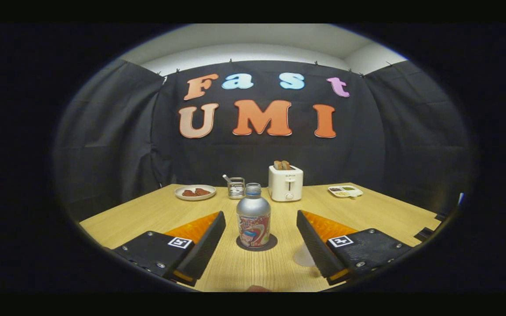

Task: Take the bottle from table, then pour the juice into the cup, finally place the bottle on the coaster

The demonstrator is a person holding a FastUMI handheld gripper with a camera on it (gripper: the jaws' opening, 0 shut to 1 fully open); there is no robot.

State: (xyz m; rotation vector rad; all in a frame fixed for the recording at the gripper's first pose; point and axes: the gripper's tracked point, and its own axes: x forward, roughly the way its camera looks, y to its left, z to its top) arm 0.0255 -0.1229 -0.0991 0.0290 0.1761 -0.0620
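Observation:
A silver bottle [253, 216] with a coloured label and a screw cap stands upright on a dark round coaster [273, 242] on the wooden table [380, 210]. My gripper [260, 216] is open, with one finger on each side of the bottle and a clear gap to both. A pale translucent shape [302, 257], possibly the cup, sits on the table just inside the right finger, which partly hides it.
Beyond the bottle stand a white toaster [285, 183] with bread in it, a small wire holder [236, 188] with a utensil, a plate of brown food [195, 192] to the left and a small tray [345, 191] to the right.

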